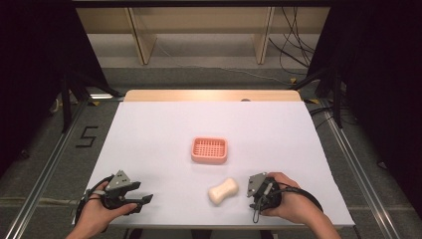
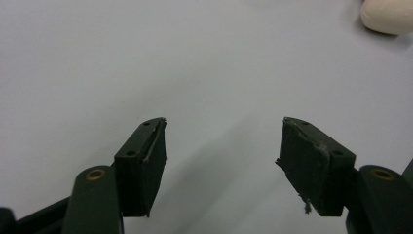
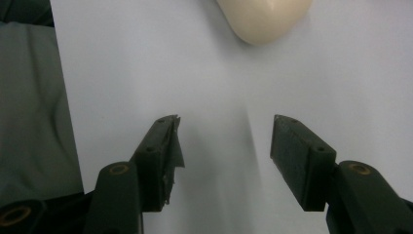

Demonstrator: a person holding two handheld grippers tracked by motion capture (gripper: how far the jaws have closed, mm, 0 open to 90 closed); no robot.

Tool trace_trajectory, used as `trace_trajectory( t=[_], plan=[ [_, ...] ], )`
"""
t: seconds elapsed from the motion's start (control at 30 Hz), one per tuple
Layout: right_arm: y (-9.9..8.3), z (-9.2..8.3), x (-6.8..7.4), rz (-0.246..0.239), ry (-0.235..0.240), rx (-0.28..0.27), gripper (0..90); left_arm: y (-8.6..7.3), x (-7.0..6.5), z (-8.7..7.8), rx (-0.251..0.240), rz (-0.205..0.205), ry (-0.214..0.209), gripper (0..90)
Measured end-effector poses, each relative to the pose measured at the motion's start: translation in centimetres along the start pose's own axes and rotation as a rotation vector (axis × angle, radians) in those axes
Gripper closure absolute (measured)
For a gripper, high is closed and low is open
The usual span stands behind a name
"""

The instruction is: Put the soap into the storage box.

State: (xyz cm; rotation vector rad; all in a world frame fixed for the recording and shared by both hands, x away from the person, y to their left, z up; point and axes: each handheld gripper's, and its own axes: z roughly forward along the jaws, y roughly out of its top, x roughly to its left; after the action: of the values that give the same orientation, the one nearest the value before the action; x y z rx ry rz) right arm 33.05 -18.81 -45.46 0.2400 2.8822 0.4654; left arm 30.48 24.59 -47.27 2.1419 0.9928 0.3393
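A cream, waisted soap bar lies on the white table top near the front, between my two grippers. Behind it, mid-table, sits a pink slotted soap dish with nothing in it. My left gripper rests at the front left and is open, its jaws pointing right toward the soap. In the left gripper view the gripper holds nothing, and the soap is far off at the upper right. My right gripper, also open, sits just right of the soap. The right gripper view has the gripper a short way from the soap.
The table's front edge runs close beside my right gripper, with grey floor beyond it. A wooden strip borders the far side. Metal rails flank the table, and cables lie on the floor at the back right.
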Motion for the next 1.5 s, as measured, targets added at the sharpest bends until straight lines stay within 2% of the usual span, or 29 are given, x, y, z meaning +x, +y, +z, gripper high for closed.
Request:
trace_trajectory(
  t=[0.03, 0.07, 0.1, 0.13, 0.2, 0.27, 0.37, 0.4, 0.43, 0.47, 0.5, 0.6, 0.67, 0.7, 0.73, 0.8, 0.83, 0.87, 0.93, 0.97, 1.0, 1.03, 1.07, 1.1, 1.13, 1.17, 1.2, 1.27, 1.5],
  plan=[
    [0.2, -0.1, 0.1, 0.024, -0.005, 0.019, 42.9, 0.0, 0.0, 0.0, 0.002, -0.003, -0.005, 33.5],
    [0.6, -0.1, -0.2, -0.018, -0.005, 0.021, 42.0, 0.0, 0.0, 0.0, 0.002, -0.003, -0.005, 33.4],
    [0.6, -0.1, -0.2, -0.018, -0.005, 0.021, 42.0, 0.1, -0.2, 0.2, -0.020, -0.014, -0.001, 33.4],
    [1.3, -0.2, -0.5, -0.059, -0.007, 0.041, 39.2, 0.2, -0.1, 0.2, -0.015, 0.000, 0.002, 33.3],
    [1.7, -0.3, -0.6, -0.055, -0.005, 0.059, 37.9, 0.1, -0.1, 0.2, -0.018, 0.004, 0.001, 33.3],
    [3.2, -0.3, -1.5, -0.132, 0.014, 0.064, 36.4, 0.0, 0.0, 0.1, 0.000, 0.001, -0.007, 33.3],
    [4.0, -0.3, -1.8, -0.133, 0.022, 0.073, 35.4, 0.1, 0.2, 0.1, 0.004, 0.015, -0.005, 33.3],
    [4.4, -0.3, -2.1, -0.165, 0.017, 0.073, 35.3, 0.0, 0.1, 0.2, -0.015, -0.008, 0.010, 33.3],
    [5.3, -0.2, -2.5, -0.197, 0.034, 0.070, 34.8, 0.1, 0.2, 0.2, -0.011, -0.001, 0.006, 33.3],
    [5.5, -0.3, -2.5, -0.182, 0.031, 0.075, 34.7, 0.0, 0.1, 0.2, -0.012, -0.018, 0.004, 33.3],
    [5.5, -0.3, -2.5, -0.182, 0.031, 0.075, 34.7, 0.0, 0.1, 0.2, -0.011, -0.013, 0.006, 33.3],
    [6.6, -0.1, -3.2, -0.235, 0.036, 0.103, 34.1, 0.1, 0.2, 0.3, -0.007, 0.002, 0.003, 33.2],
    [6.7, -0.1, -3.2, -0.236, 0.041, 0.109, 34.0, 0.1, 0.2, 0.3, -0.011, 0.003, -0.003, 33.2],
    [7.0, 0.1, -3.3, -0.239, 0.062, 0.105, 33.8, 0.1, 0.2, 0.3, -0.014, 0.000, -0.005, 33.2],
    [7.2, 0.3, -3.6, -0.294, 0.062, 0.112, 33.4, 0.1, 0.2, 0.3, -0.013, 0.001, -0.009, 33.2],
    [7.5, 0.5, -3.5, -0.283, 0.084, 0.120, 32.4, 0.1, 0.3, 0.2, 0.000, 0.016, -0.009, 33.2],
    [7.8, 0.6, -3.4, -0.249, 0.080, 0.153, 31.6, 0.1, 0.3, 0.2, 0.002, 0.018, -0.009, 33.2],
    [8.1, 0.8, -3.8, -0.317, 0.088, 0.137, 31.2, 0.1, 0.2, 0.3, -0.011, 0.003, -0.009, 33.2],
    [8.4, 0.8, -3.5, -0.261, 0.091, 0.159, 30.8, 0.1, 0.2, 0.3, -0.012, 0.003, -0.010, 33.1],
    [8.7, 1.0, -3.7, -0.295, 0.094, 0.134, 30.8, 0.1, 0.2, 0.3, -0.012, 0.003, -0.010, 33.0],
    [8.7, 1.0, -3.7, -0.295, 0.094, 0.134, 30.8, 0.1, 0.2, 0.3, -0.012, 0.003, -0.006, 33.0],
    [9.3, 1.3, -3.9, -0.341, 0.113, 0.112, 30.7, 0.1, 0.2, 0.3, -0.011, 0.005, -0.009, 33.0],
    [9.3, 1.3, -3.9, -0.341, 0.113, 0.112, 30.7, 0.1, 0.2, 0.3, -0.012, 0.003, -0.009, 33.0],
    [9.4, 1.4, -3.7, -0.310, 0.107, 0.122, 30.9, 0.1, 0.3, 0.2, -0.004, 0.012, -0.008, 33.0],
    [9.7, 1.6, -3.9, -0.353, 0.121, 0.120, 30.8, 0.1, 0.3, 0.2, -0.003, 0.015, -0.009, 33.0],
    [9.8, 1.5, -3.6, -0.309, 0.114, 0.145, 30.8, 0.1, 0.2, 0.3, -0.009, 0.008, -0.003, 32.9],
    [10.0, 1.7, -3.7, -0.346, 0.124, 0.142, 30.8, 0.1, 0.2, 0.3, -0.019, 0.002, -0.006, 32.9],
    [10.1, 1.7, -3.3, -0.288, 0.129, 0.163, 30.8, 0.1, 0.2, 0.3, -0.015, 0.003, 0.002, 32.9],
    [10.6, 2.6, -3.2, -0.338, 0.172, 0.193, 31.9, 0.1, 0.2, 0.3, -0.014, 0.005, -0.004, 32.7]
  ],
)
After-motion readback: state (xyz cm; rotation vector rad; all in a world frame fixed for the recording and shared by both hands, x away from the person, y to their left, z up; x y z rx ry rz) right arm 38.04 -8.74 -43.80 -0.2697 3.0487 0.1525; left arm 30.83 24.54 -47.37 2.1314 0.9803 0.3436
